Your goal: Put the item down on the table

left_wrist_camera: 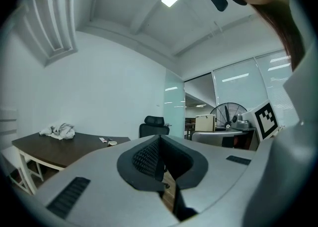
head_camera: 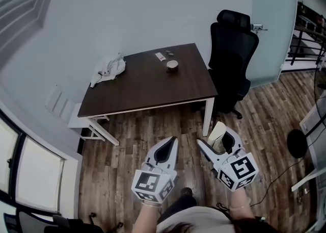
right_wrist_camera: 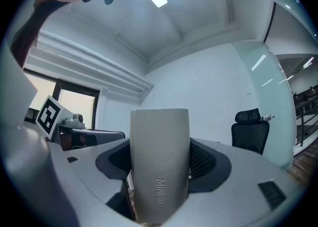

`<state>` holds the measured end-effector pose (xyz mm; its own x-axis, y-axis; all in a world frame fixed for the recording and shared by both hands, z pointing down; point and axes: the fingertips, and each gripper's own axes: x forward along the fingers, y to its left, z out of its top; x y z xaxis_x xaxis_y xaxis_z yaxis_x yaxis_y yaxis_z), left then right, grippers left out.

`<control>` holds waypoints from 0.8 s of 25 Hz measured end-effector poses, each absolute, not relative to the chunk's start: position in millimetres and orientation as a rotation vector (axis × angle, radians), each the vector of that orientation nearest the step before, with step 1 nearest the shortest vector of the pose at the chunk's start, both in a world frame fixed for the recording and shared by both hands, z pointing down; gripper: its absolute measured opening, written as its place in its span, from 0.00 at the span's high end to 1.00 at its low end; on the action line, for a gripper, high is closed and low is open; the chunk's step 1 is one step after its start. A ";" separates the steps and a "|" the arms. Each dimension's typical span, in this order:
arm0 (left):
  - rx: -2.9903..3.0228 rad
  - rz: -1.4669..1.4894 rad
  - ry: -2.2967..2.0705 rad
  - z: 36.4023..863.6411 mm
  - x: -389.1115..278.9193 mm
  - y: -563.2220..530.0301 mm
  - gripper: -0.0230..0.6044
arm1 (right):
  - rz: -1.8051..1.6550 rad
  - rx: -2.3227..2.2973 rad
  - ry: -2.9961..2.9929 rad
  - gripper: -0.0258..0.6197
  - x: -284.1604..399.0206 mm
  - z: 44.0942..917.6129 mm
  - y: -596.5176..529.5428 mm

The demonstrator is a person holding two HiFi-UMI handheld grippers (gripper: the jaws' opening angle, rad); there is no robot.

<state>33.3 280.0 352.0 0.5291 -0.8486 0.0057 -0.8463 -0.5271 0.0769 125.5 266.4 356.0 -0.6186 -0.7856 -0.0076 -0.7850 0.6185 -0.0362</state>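
Beige item [right_wrist_camera: 159, 161] in R hand-held gripper [head_camera: 218, 139]

The grey-and-white two-jaw left gripper [head_camera: 172, 141] is held low in front of the body, pointing forward, its fingers [left_wrist_camera: 94, 184] closed together with nothing between them. Just beside it, the matching right gripper [head_camera: 215, 140] points the same way, angled slightly outward, its fingers [right_wrist_camera: 233, 171] clamped on a pale beige rounded plastic case [right_wrist_camera: 160, 171] that pokes out past the tips. Both forearms [head_camera: 146, 215] reach in from the bottom edge, behind the black-and-white marker cubes [head_camera: 150, 186].
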 end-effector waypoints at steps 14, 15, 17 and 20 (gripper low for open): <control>2.681 -0.089 -1.435 353.5 -39.1 189.0 0.93 | -0.001 -1.372 2.861 0.47 42.5 351.1 174.7; 2.673 -0.089 -1.439 355.1 -42.7 182.6 0.93 | 0.005 -1.376 2.863 0.47 39.7 352.0 169.9; 2.662 -0.079 -1.441 358.9 -47.5 173.5 0.93 | 0.005 -1.386 2.862 0.47 35.6 355.2 161.4; 2.661 -0.075 -1.430 360.4 -49.8 163.5 0.93 | 0.012 -1.404 2.846 0.47 33.8 355.7 151.1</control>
<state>-49.8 163.5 360.4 0.5522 -0.8336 0.0129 -0.8277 -0.5462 0.1289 33.8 151.1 355.7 -0.6080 -0.7935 0.0254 -0.7933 0.6085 0.0211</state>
